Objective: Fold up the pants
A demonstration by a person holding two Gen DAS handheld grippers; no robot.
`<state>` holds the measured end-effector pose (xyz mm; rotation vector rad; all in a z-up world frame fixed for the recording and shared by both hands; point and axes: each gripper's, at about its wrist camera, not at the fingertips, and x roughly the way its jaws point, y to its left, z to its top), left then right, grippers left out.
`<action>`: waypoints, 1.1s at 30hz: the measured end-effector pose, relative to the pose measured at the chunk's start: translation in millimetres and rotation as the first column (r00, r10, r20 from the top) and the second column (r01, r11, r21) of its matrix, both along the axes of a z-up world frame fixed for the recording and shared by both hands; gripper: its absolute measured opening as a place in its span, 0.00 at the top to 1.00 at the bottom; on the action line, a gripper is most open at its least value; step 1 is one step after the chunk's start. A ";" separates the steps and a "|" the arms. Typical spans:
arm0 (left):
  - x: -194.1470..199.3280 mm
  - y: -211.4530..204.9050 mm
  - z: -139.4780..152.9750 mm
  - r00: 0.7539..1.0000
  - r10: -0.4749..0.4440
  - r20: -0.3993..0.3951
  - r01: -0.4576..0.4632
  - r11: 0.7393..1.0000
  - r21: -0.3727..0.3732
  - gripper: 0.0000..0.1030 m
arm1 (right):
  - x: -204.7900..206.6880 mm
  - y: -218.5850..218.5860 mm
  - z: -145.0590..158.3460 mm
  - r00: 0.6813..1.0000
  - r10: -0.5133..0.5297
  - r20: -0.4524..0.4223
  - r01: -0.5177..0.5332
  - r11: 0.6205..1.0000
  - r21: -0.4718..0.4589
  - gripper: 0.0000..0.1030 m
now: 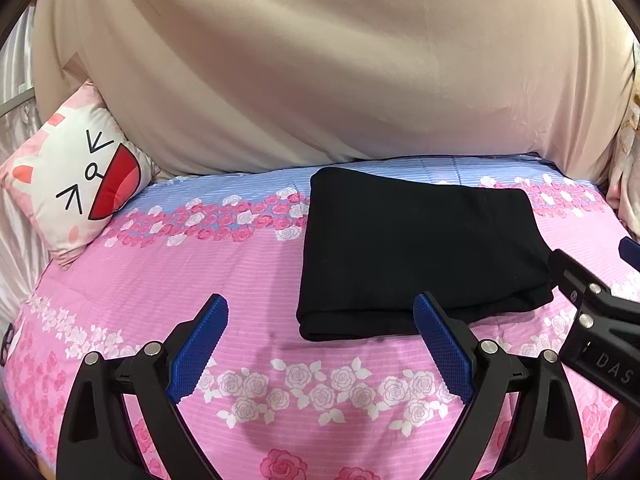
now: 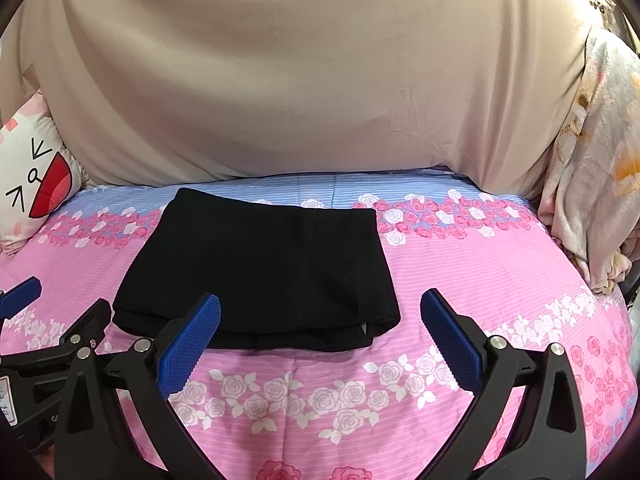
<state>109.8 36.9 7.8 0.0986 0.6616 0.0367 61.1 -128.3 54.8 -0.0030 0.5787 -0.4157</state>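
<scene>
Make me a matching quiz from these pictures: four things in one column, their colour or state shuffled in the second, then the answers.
Things:
1. pants
2. pillow
3. bedspread
4. left gripper

Descriptions:
A. pink with roses
B. open, holding nothing
C. black, folded flat
D. white with a cartoon face

Pairs: 1-C, 2-D, 3-A, 4-B

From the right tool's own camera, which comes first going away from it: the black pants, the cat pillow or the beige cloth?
1. Black pants: folded, just ahead of the right tool, slightly left.
2. Cat pillow: far left edge, farther back.
3. Beige cloth: hanging behind the bed, farthest.
</scene>
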 end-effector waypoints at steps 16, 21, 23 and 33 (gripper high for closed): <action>12.7 -0.5 -5.0 1.000 -0.011 -0.009 0.011 1.000 -0.007 0.11 | 3.2 -0.2 -3.0 1.000 0.001 -0.008 -0.001 1.000 0.001 0.05; 15.7 -0.3 -7.2 1.000 -0.013 -0.015 0.013 1.000 -0.008 0.11 | 3.7 -1.5 -3.6 1.000 0.003 -0.010 -0.003 1.000 0.002 0.05; 16.5 -0.8 -7.8 1.000 -0.013 -0.016 0.013 1.000 -0.008 0.11 | 3.8 -2.2 -4.3 1.000 0.002 -0.011 -0.002 1.000 0.003 0.05; 17.1 -1.3 -8.3 1.000 -0.010 -0.015 0.010 1.000 -0.005 0.11 | 5.9 -4.1 -3.7 1.000 0.010 -0.011 -0.010 1.000 0.003 0.05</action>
